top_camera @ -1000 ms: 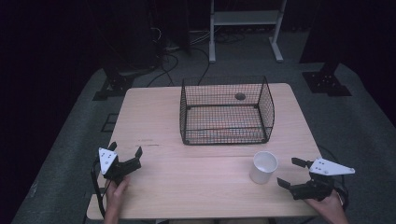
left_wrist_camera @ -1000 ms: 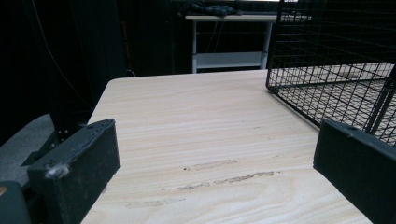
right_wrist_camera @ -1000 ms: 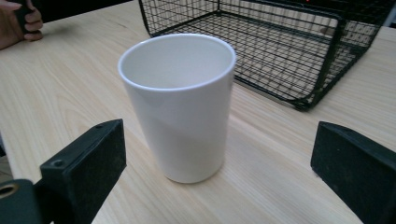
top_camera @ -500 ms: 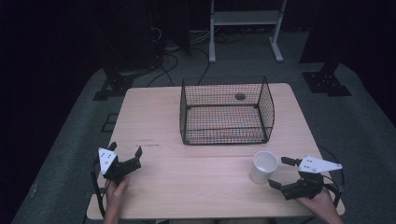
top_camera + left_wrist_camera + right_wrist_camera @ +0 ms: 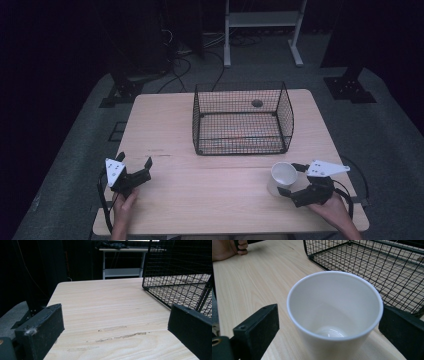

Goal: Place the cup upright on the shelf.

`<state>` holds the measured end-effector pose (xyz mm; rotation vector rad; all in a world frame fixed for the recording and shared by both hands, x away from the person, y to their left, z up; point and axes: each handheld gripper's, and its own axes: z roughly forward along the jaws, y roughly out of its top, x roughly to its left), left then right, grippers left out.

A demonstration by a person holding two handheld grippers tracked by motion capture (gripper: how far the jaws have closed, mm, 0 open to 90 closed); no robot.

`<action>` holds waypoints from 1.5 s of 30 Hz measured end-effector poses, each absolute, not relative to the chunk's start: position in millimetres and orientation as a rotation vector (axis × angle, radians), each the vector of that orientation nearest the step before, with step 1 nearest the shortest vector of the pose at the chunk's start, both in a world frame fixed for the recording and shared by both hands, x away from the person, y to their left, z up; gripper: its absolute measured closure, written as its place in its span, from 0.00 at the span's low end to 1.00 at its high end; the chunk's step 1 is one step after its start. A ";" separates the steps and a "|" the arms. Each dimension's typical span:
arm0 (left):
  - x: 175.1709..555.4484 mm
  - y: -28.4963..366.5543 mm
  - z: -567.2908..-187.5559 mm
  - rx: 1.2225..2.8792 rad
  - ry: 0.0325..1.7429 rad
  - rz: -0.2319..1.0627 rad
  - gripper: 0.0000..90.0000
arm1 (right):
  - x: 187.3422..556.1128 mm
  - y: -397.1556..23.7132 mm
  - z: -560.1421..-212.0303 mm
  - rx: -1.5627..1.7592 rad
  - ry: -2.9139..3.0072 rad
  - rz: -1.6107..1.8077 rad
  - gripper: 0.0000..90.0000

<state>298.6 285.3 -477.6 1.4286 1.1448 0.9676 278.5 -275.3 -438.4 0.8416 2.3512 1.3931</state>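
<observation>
Smooth white cup (image 5: 334,315) (round, empty) between right tongs' (image 5: 329,332) spread jaws.

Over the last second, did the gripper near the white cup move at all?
Yes. The right gripper slid left along the table toward the white cup, which stayed put in front of the wire basket; its open jaws now flank the cup.

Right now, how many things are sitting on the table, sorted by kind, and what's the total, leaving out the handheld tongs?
White cup: 1
Black wire basket: 1
Total: 2
</observation>
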 end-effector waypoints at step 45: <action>298.5 285.6 -477.6 1.427 1.143 0.965 0.00 | 318.8 -256.4 -387.1 0.765 2.474 1.475 0.22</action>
